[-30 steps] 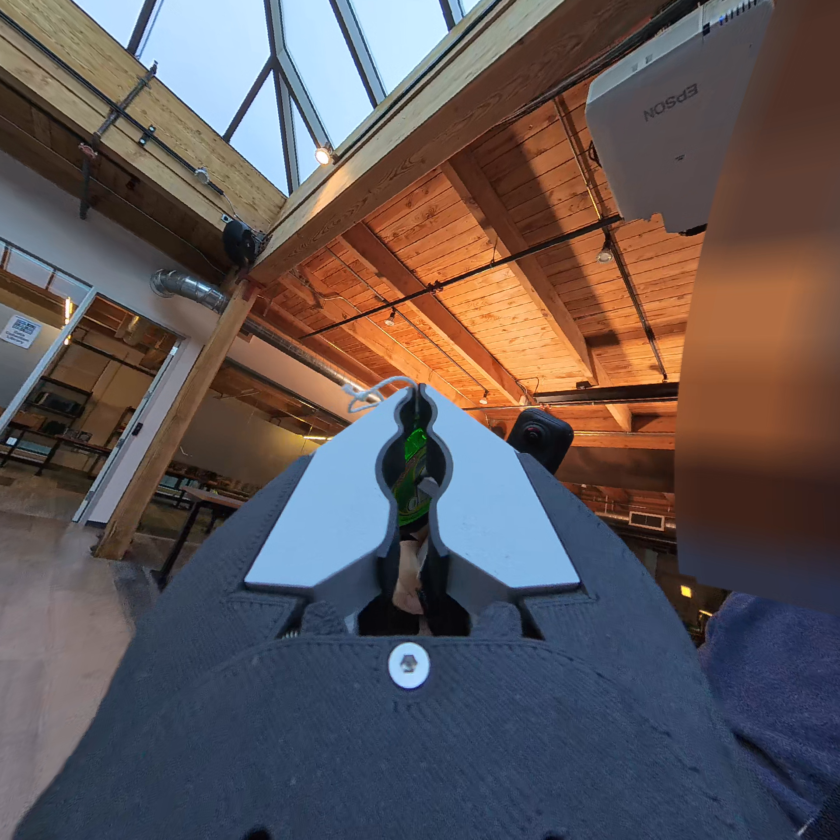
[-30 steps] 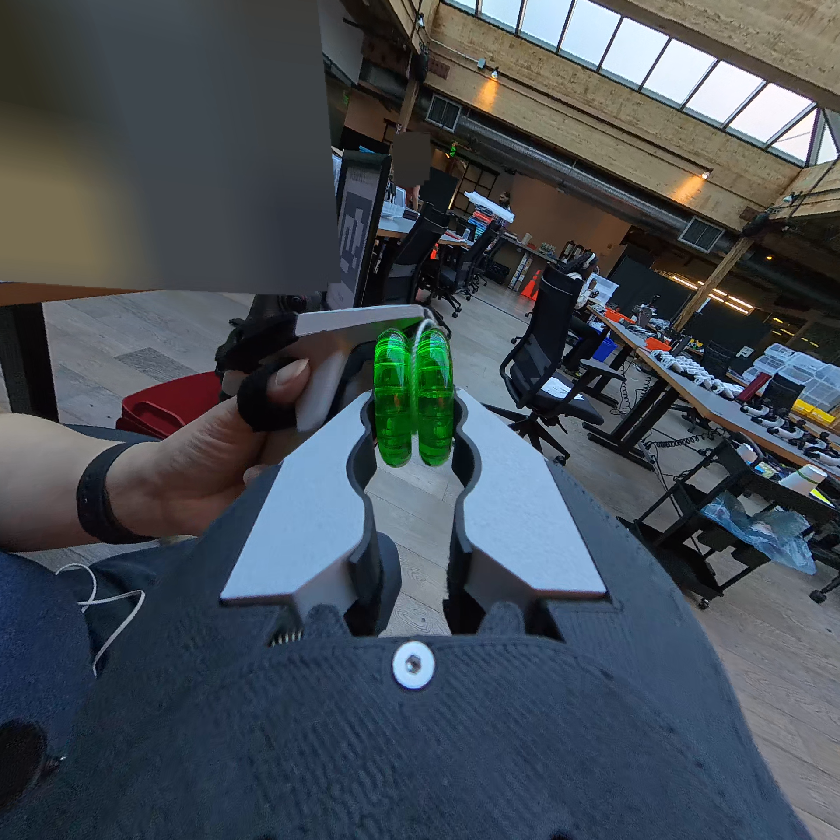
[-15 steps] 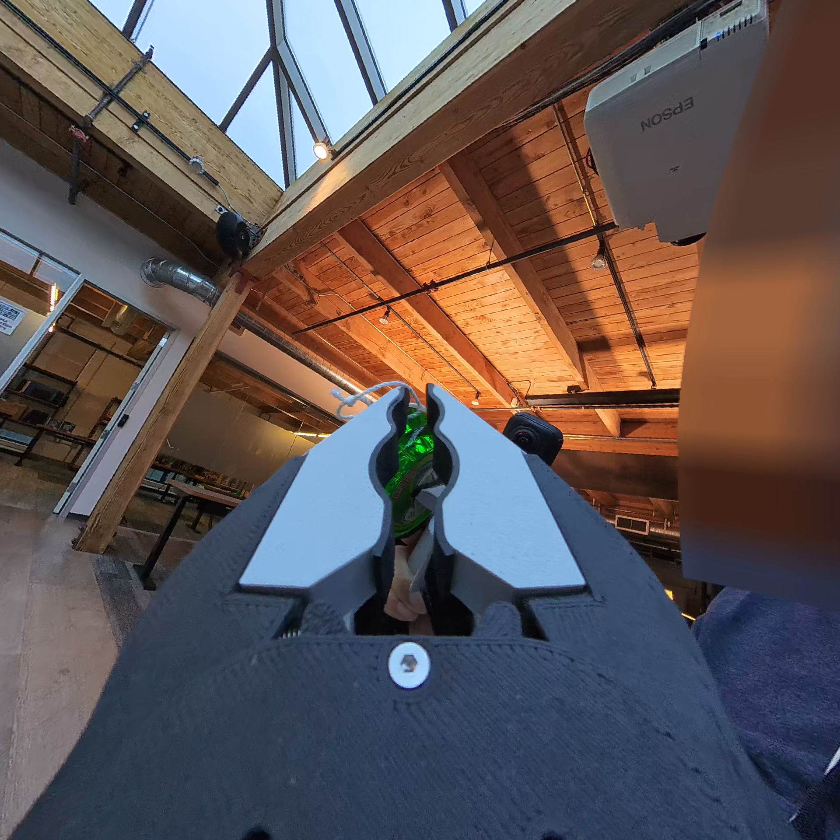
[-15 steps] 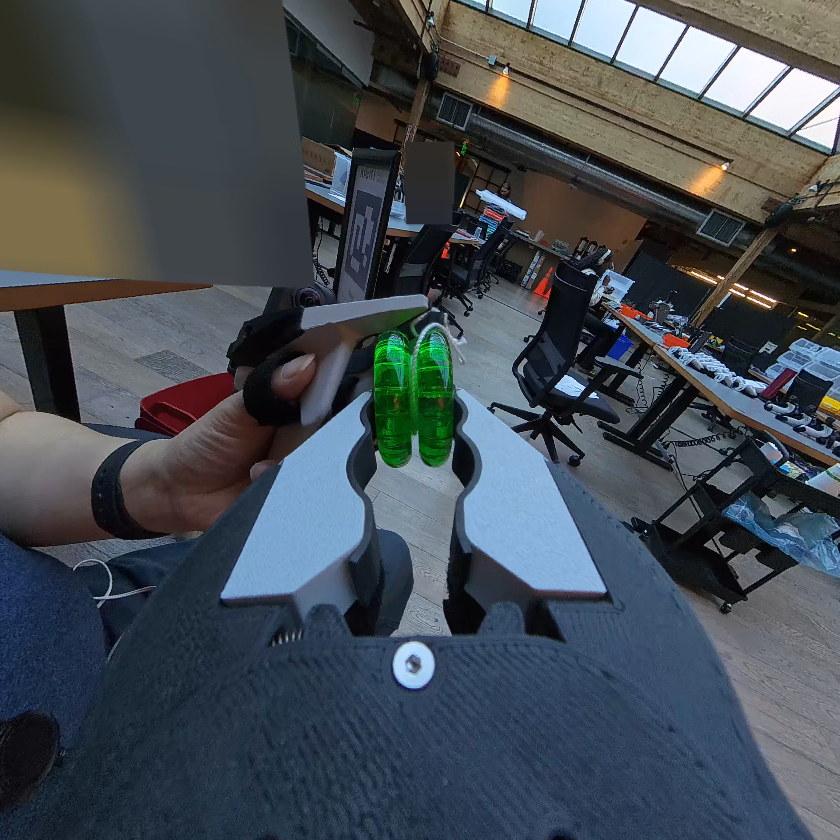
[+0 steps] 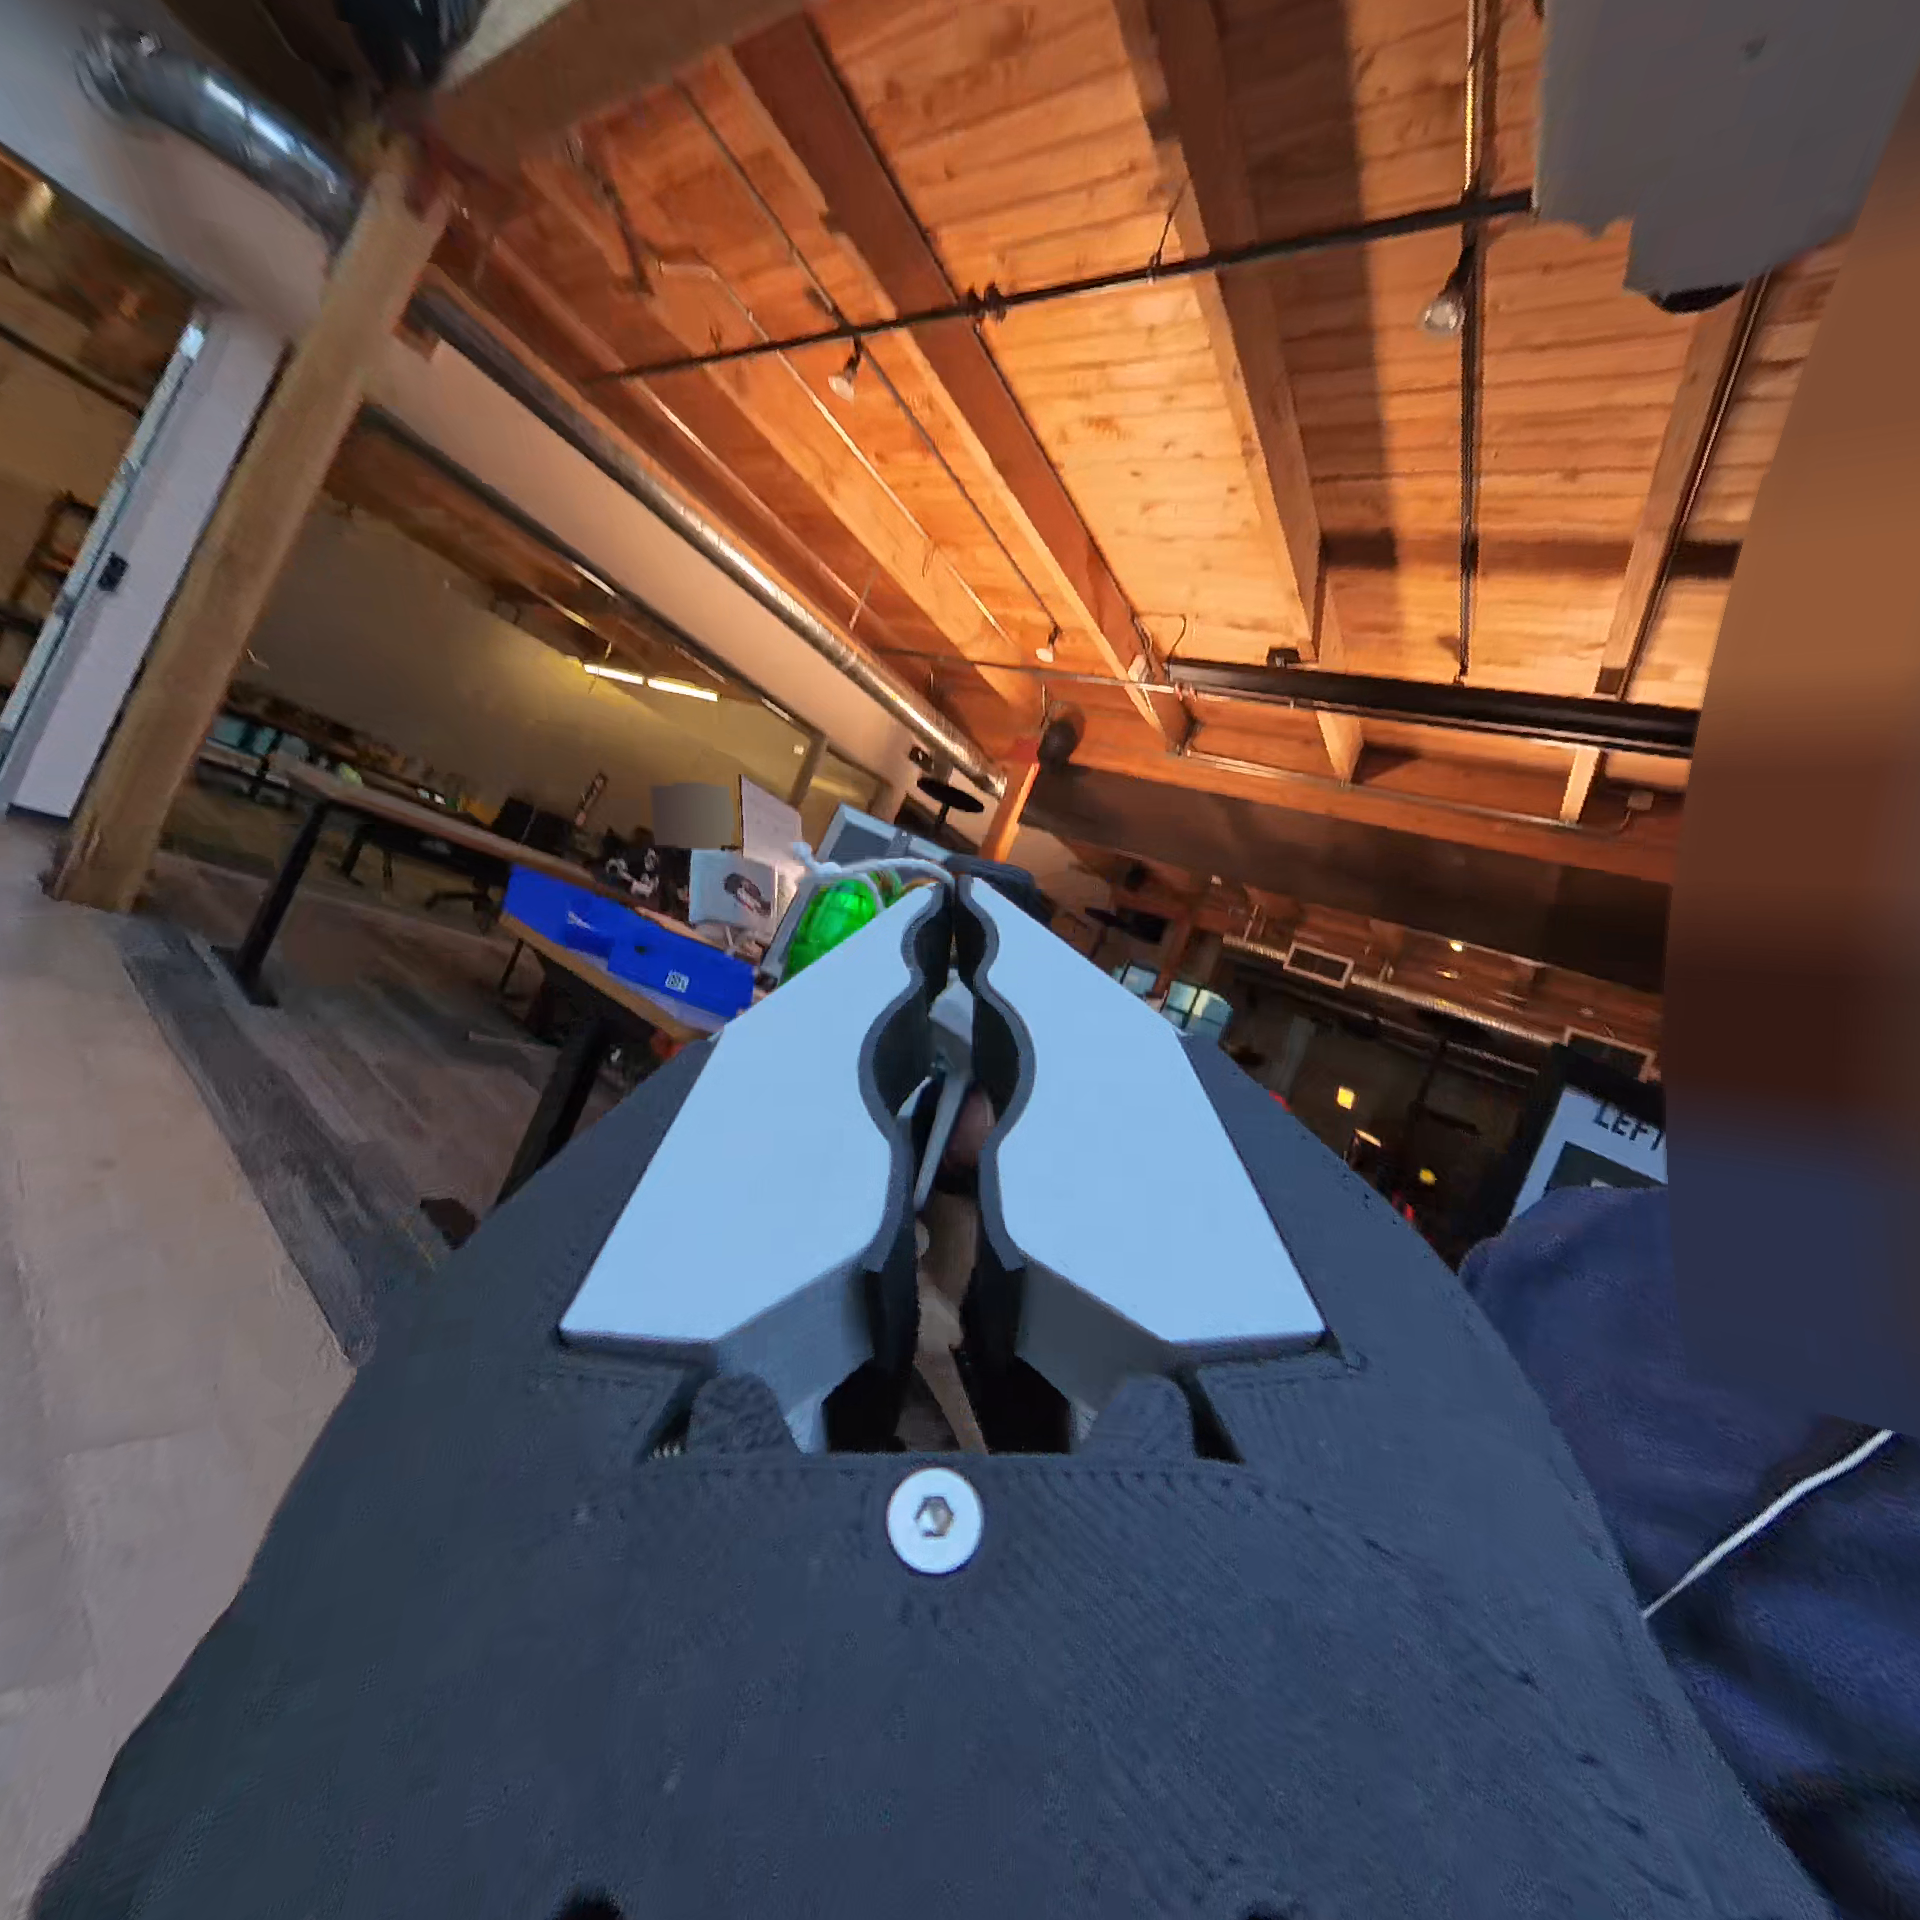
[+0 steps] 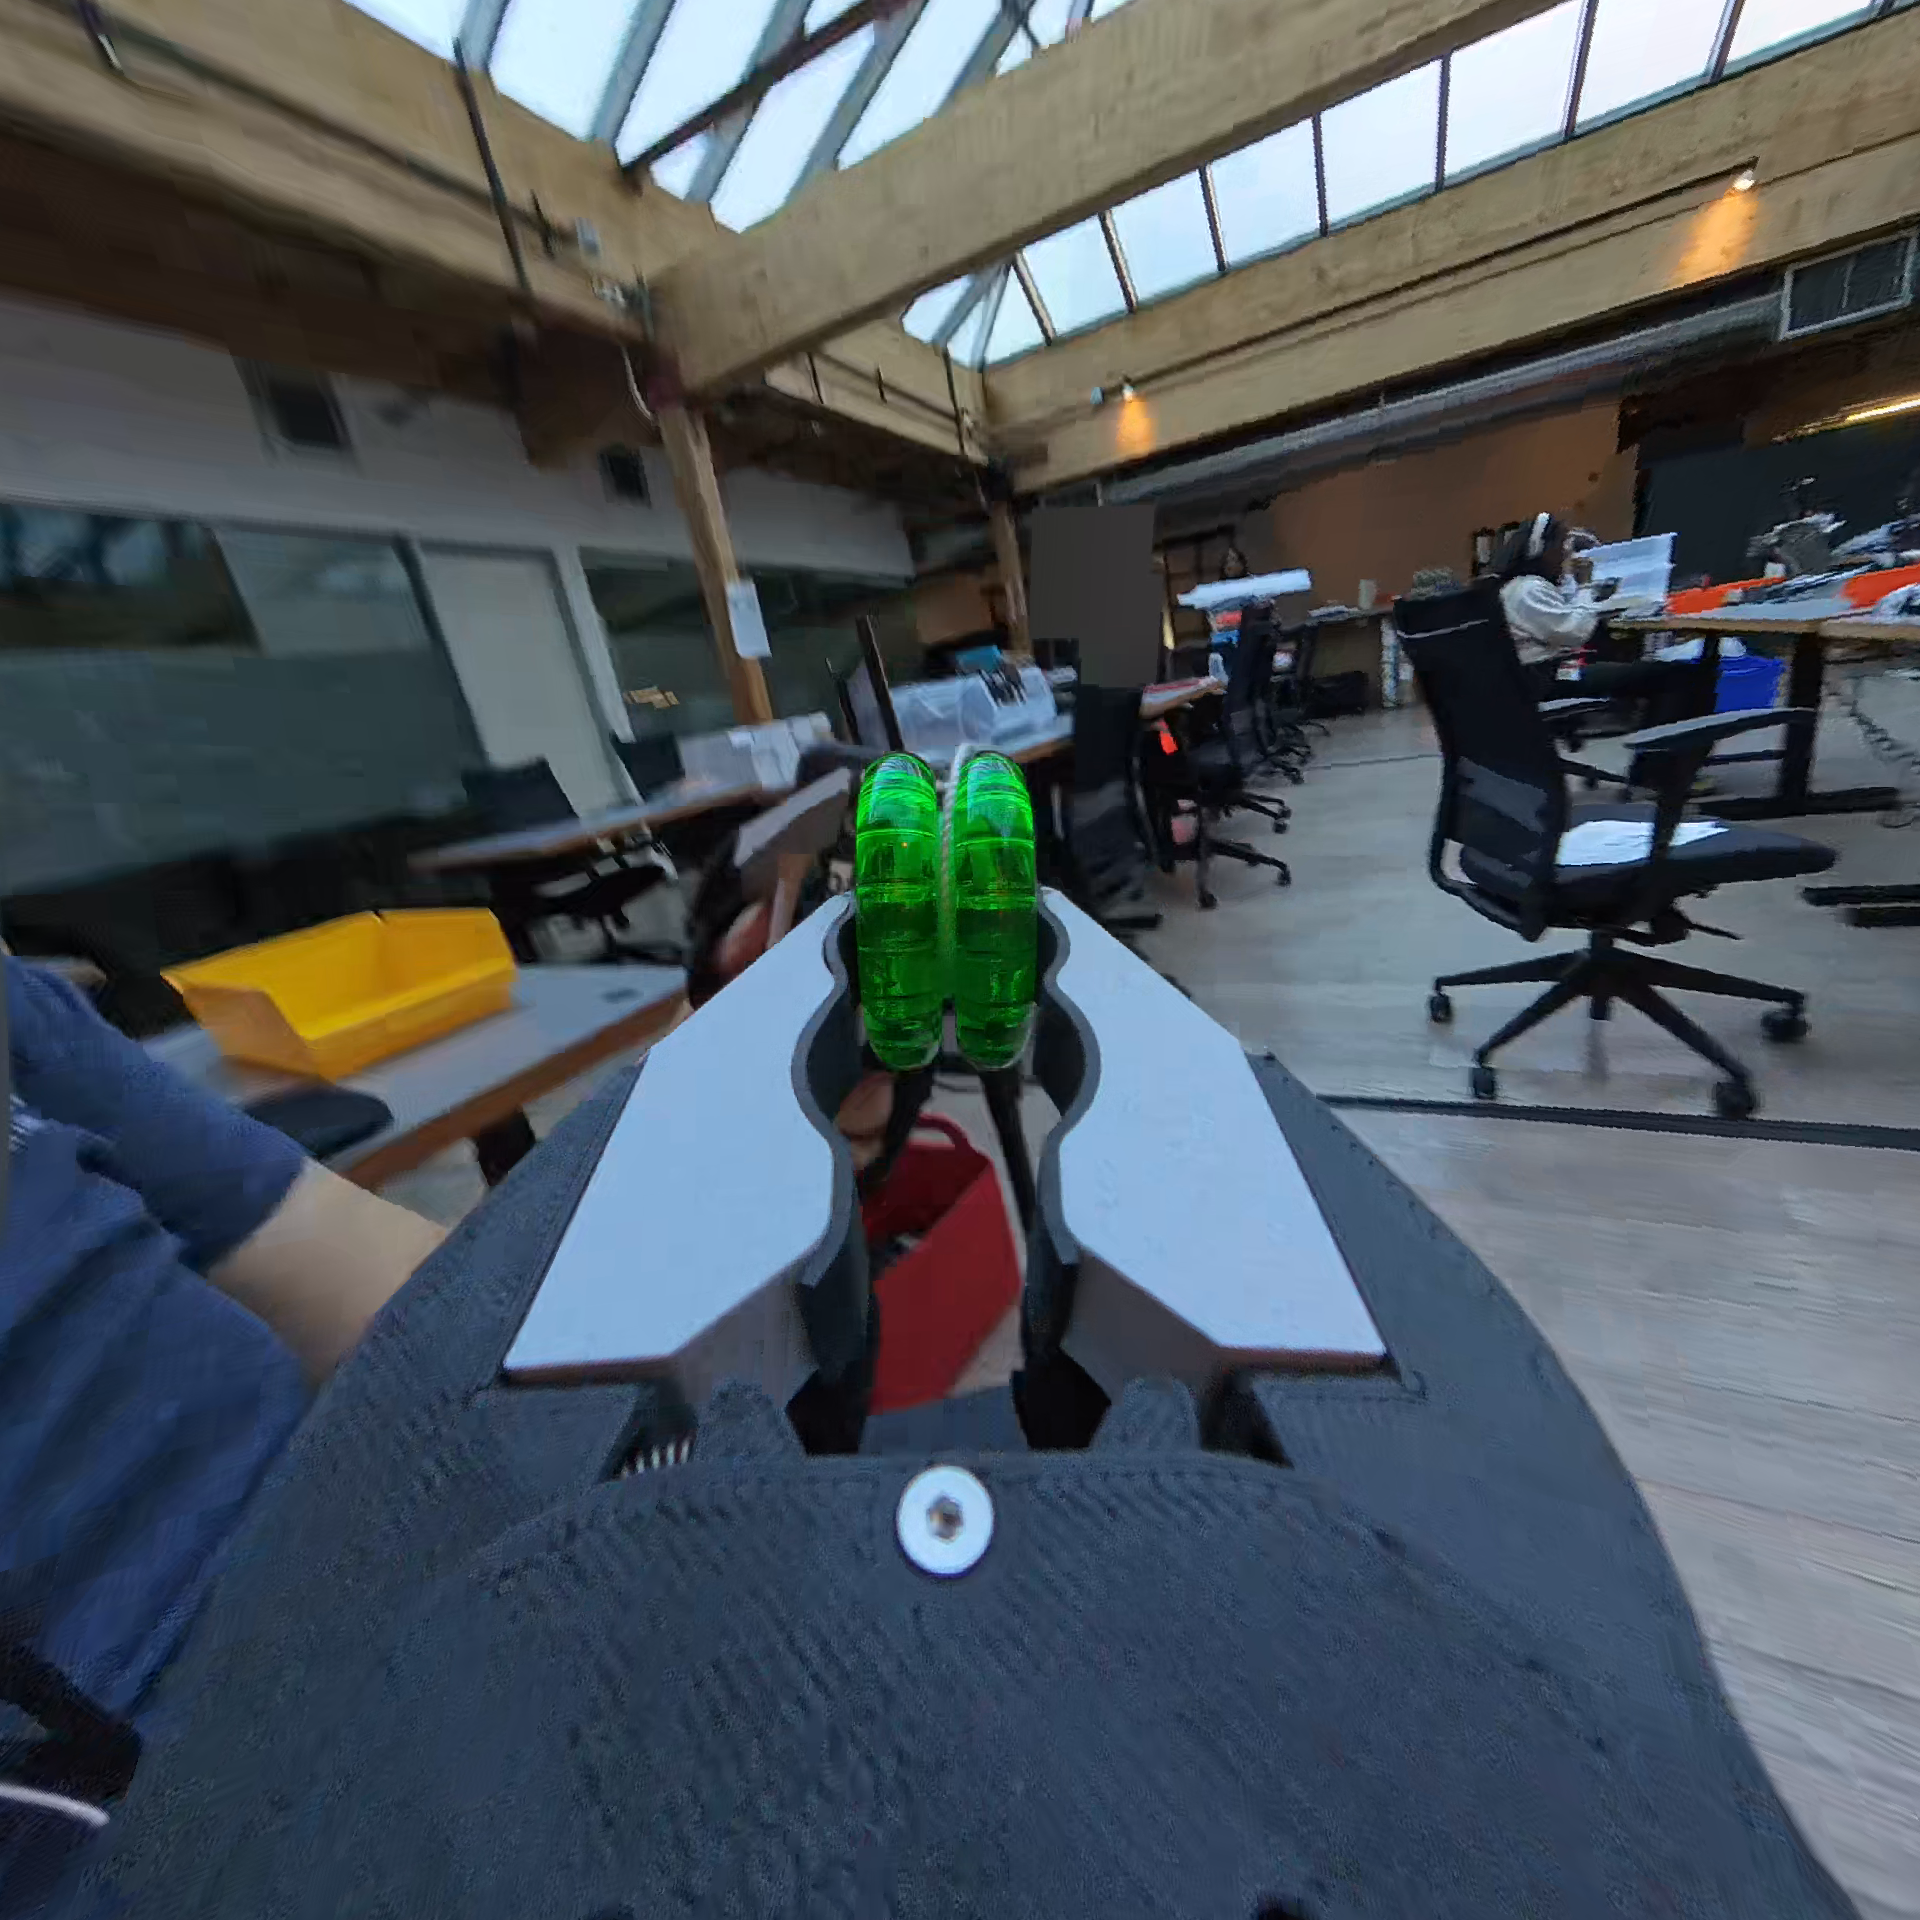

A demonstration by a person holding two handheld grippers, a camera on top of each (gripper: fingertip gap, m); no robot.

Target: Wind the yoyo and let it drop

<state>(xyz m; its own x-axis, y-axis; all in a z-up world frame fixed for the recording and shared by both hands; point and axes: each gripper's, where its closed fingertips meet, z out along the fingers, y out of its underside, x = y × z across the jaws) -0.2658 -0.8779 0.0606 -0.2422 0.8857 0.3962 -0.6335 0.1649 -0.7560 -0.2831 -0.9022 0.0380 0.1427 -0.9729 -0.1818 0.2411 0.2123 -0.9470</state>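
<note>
right gripper (image 6: 945, 935): jaws clamped on green yoyo (image 6: 943, 906), held edge-on at the tips | left gripper (image 5: 948, 896): tips pinched together on white string (image 5: 883, 871), just right of yoyo | red bin (image 6: 935, 1257) below yoyo

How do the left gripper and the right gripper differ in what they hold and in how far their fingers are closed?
The right gripper clamps the green yoyo by its two discs, so its fingers stand apart; the left gripper pinches only the white string, with its fingertips almost touching. The yoyo sits between the right fingers but beyond and to the left of the left fingertips. Both have silver fingers on a black body.
</note>
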